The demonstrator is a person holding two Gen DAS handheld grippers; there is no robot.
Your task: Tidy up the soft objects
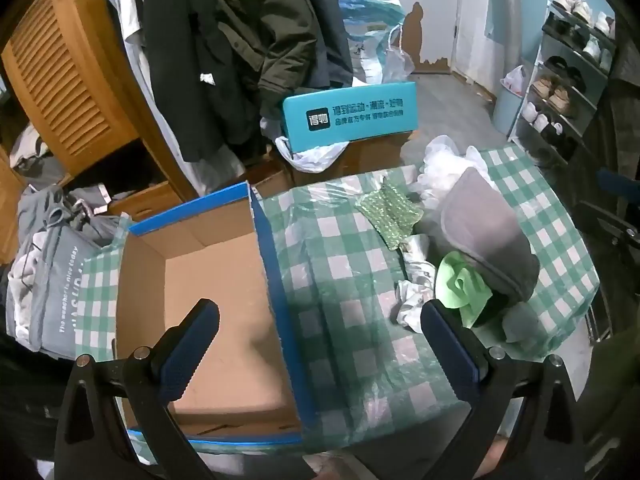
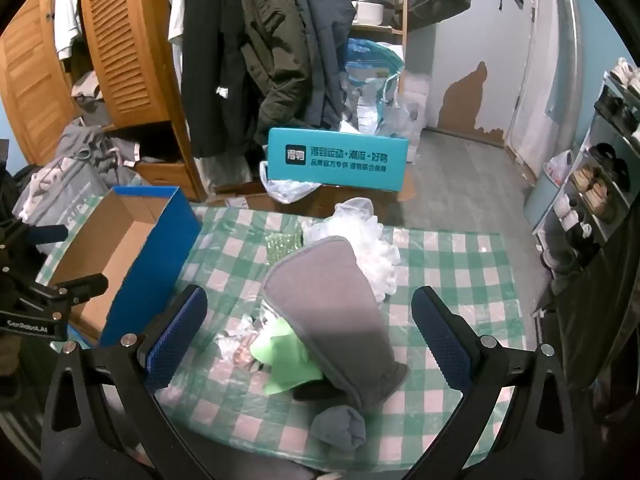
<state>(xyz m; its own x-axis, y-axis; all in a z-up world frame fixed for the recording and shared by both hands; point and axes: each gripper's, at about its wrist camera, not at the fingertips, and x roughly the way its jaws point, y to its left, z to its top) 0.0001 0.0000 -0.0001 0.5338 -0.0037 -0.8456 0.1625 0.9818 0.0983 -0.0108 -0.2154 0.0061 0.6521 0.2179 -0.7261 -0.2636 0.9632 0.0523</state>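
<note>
A pile of soft things lies on the checked table [image 2: 452, 264]: a grey padded cloth [image 2: 332, 304] on top, a light green cloth [image 2: 286, 360] under it, a rolled grey sock [image 2: 340, 426] in front, white plastic wrap [image 2: 372, 240] and green bubble wrap [image 2: 282, 244] behind. The grey cloth [image 1: 486, 228] and green cloth [image 1: 460, 284] also show in the left wrist view. An empty blue cardboard box [image 1: 208, 292] stands at the table's left; it also shows in the right wrist view [image 2: 120, 244]. My left gripper [image 1: 320, 340] is open over the box's right wall. My right gripper [image 2: 310, 328] is open around the pile.
A teal box [image 2: 338, 160] sits on brown cartons behind the table. Coats [image 2: 256, 52] hang by a wooden wardrobe [image 2: 120, 48]. A grey bag of clothes [image 1: 44, 280] stands left of the table. A shoe rack [image 2: 600, 176] stands at the right.
</note>
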